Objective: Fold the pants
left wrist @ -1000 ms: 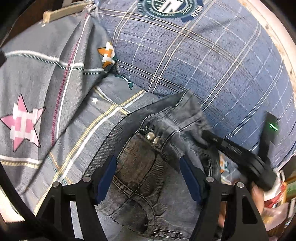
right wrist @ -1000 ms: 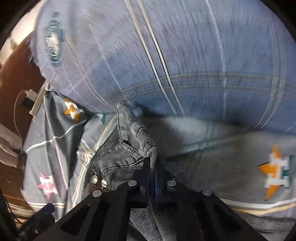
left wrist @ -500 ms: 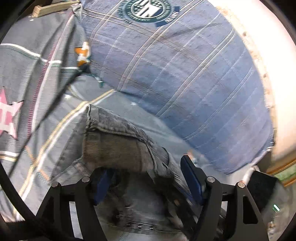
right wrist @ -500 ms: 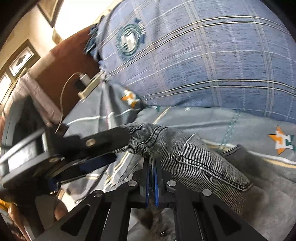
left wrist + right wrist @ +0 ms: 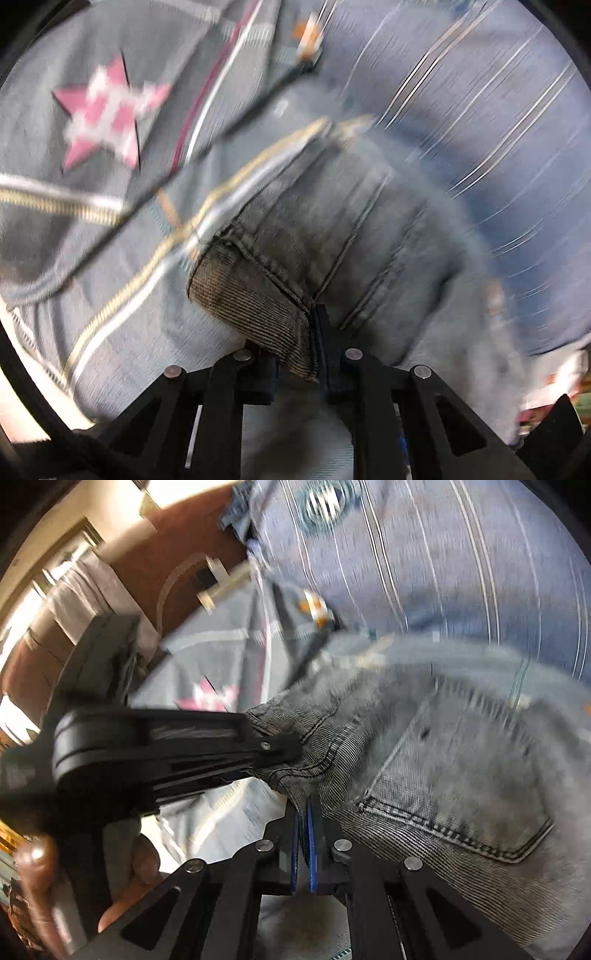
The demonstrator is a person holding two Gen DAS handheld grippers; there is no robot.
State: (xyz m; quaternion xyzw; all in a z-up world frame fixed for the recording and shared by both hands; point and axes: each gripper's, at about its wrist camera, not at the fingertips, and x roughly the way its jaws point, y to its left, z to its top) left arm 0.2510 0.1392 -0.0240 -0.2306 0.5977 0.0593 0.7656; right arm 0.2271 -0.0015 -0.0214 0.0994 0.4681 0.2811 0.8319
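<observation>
**On the bed: both claws pinching the jeans waistband**

On the star-print bedsheet (image 5: 92, 206), beside the blue plaid pillow (image 5: 461, 561), we have the jeans (image 5: 454, 760) bunched. Left gripper (image 5: 299, 350) has just been closing, waistband now clamped between its pads. Right gripper (image 5: 303, 827) is clenched on the same edge. Denim looks heavy, limp, grippy, so we judge the thick stitched waistband the best hold.

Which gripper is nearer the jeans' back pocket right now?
Right. The right gripper pinches the jeans waistband right beside the back pocket. The left gripper has just closed on the waistband further from the pocket.
</observation>
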